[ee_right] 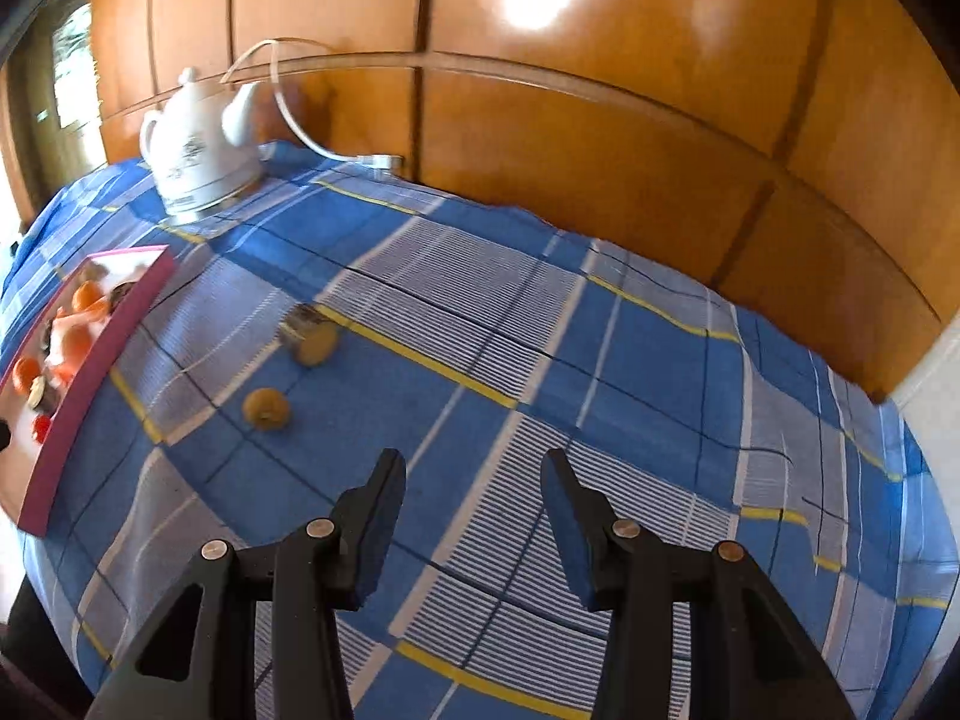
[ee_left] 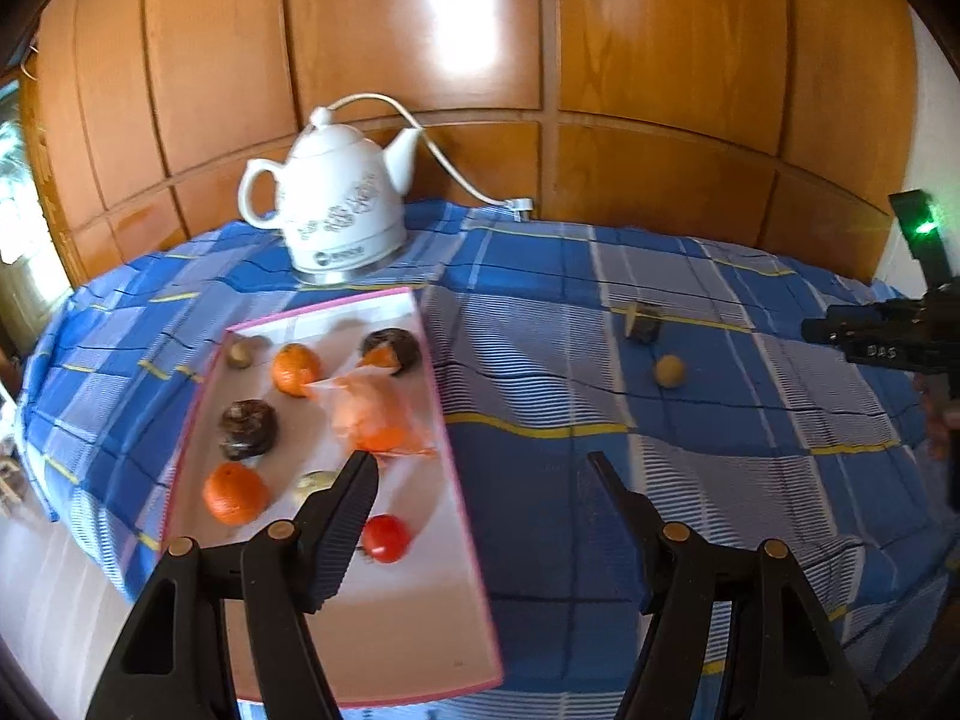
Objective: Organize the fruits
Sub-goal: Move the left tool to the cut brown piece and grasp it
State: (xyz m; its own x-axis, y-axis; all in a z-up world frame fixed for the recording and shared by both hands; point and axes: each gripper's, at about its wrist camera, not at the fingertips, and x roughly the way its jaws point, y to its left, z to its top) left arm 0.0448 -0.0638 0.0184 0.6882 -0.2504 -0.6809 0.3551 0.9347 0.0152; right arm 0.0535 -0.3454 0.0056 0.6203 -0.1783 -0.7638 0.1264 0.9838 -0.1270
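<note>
Here, the fruits are lying in 2 places. Most are sitting inside a pink-rimmed tray [ee_left: 462,540] on the left part of the table: 2 oranges [ee_left: 295,369], 2 dark round fruits [ee_left: 248,429], a red tomato-like fruit [ee_left: 386,537], 2 small pale ones too blurred to name, and an orange plastic bag [ee_left: 372,414] lying among them. Well apart from the tray, on the blue checked tablecloth [ee_right: 540,360], a small yellow fruit [ee_right: 266,409] and a yellow fruit touching a dark piece [ee_right: 312,339] are resting near each other.

The left gripper [ee_left: 480,462] is hovering over the tray's right edge, its jaws spread with nothing between them. The right gripper [ee_right: 474,468] is pointing down at bare cloth just beside the small yellow fruit, jaws parted and empty.

Behind the tray, a white kettle [ee_left: 339,204] is standing against the wooden panelling [ee_left: 660,60], its cord [ee_left: 456,174] trailing across the cloth.
</note>
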